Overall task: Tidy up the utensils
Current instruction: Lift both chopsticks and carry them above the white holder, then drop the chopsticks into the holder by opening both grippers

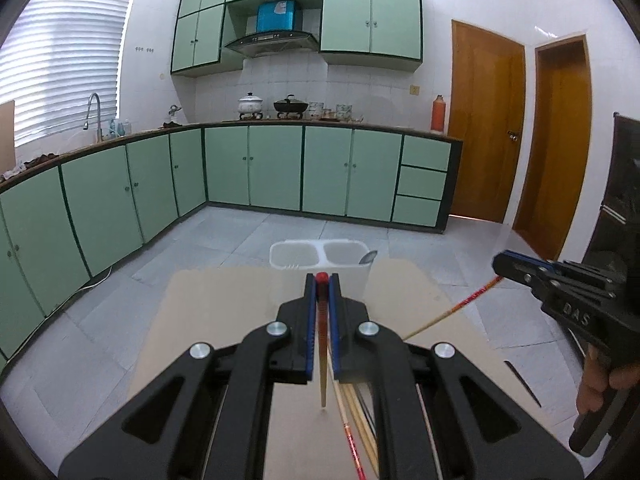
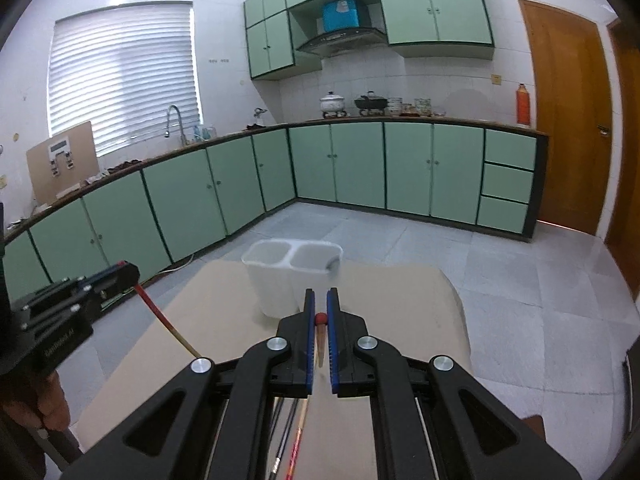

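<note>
Green cupboards [image 2: 340, 164] run along two walls under a dark counter, with a faucet [image 2: 174, 122] below the blinds [image 2: 124, 72]. White pot [image 1: 251, 104] and black wok [image 1: 291, 106] under the range hood [image 1: 272, 42]; orange thermos [image 2: 523, 105] beside a wooden door [image 2: 568, 116].

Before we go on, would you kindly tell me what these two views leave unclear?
- Loose chopsticks on the table: left wrist view, covered by the left hand-held gripper, so no count.
- Spoon in the white holder: only its tip clears the rim.
- Right hand-held gripper's chopstick: lower end hidden between its fingers.
</note>
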